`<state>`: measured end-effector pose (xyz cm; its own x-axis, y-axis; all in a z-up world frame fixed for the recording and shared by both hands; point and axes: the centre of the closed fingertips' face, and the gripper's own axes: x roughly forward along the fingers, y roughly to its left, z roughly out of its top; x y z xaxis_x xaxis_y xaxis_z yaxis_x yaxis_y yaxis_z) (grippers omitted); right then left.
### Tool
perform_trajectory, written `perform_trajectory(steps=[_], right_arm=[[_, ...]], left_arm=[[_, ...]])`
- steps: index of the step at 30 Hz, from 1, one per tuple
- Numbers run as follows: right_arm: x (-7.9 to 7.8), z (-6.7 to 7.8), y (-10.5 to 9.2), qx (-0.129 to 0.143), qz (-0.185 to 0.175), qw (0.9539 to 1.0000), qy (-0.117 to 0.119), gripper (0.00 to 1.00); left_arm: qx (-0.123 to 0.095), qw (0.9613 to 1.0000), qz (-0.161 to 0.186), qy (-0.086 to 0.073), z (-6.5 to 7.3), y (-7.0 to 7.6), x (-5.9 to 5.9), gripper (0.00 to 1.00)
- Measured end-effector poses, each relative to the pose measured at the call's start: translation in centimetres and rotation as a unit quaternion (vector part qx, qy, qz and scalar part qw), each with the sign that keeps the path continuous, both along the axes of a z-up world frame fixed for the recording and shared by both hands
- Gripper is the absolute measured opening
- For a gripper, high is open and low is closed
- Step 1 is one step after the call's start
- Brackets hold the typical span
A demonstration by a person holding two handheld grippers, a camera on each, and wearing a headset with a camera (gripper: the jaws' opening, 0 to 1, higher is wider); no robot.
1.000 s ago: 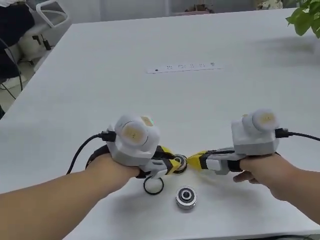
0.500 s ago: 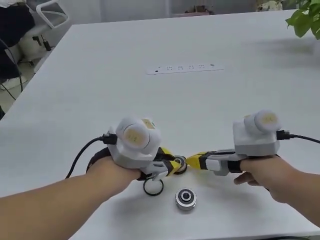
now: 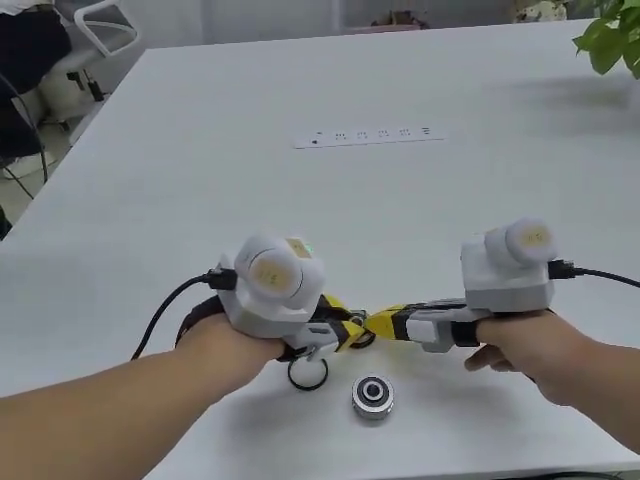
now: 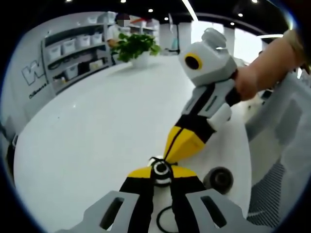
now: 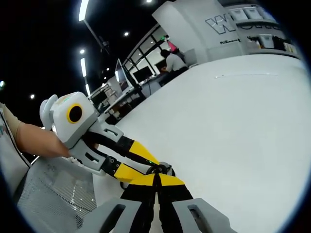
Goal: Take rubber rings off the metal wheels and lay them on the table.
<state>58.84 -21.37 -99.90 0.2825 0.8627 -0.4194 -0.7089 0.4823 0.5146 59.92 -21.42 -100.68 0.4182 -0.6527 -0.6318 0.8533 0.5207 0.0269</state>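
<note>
Two metal wheels are counted: the gripped wheel (image 4: 161, 170), held where the tongs meet at the lower middle of the left gripper view, and the free wheel (image 3: 372, 393), lying on the table (image 3: 300, 220) at the lower centre of the head view. One loose rubber ring (image 3: 307, 372) is seen just left of it. Two tongs are counted, the left tongs (image 3: 348, 331) and the right tongs (image 3: 370, 325). One power strip (image 3: 370, 135) at upper centre and one plant (image 3: 610, 35) at upper right are also counted.

wheel 1 (image 4: 161, 169): raised off tbl (image 3: 300, 220) | wheel 2 (image 3: 372, 394): silver, flat on tbl | blk ring (image 3: 307, 373): loose, flat, beside wheel 2
</note>
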Motion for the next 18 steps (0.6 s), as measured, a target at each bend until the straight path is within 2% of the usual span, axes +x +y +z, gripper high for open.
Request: perform_trajectory(steps=[6, 7, 8, 10, 18], right_arm=[[0.0, 0.2, 0.1, 0.013, 0.0, 0.9999, 0.007, 0.0], [-0.7, 0.7, 0.5, 0.032, 0.021, 0.9992, 0.014, 0.0], [-0.4, 1.1, 0.7, 0.043, 0.008, 0.9989, 0.015, 0.0], [-0.3, 1.1, 0.7, 0.031, 0.015, 0.9994, 0.004, 0.0], [0.2, 0.4, 0.1, 0.015, 0.002, 0.9999, 0.004, 0.0]], left_arm=[[-0.001, 1.0, -0.001, -0.001, 0.0, -0.1, 0.0, 0.12], [-0.001, 1.0, -0.002, -0.001, 0.0, -0.1, 0.0, 0.12], [-0.001, 1.0, -0.001, -0.002, 0.0, -0.1, 0.0, 0.12], [-0.002, 1.0, -0.001, -0.002, 0.0, -0.1, 0.0, 0.12], [-0.004, 1.0, 0.0, -0.002, 0.0, -0.1, -0.1, 0.13]])
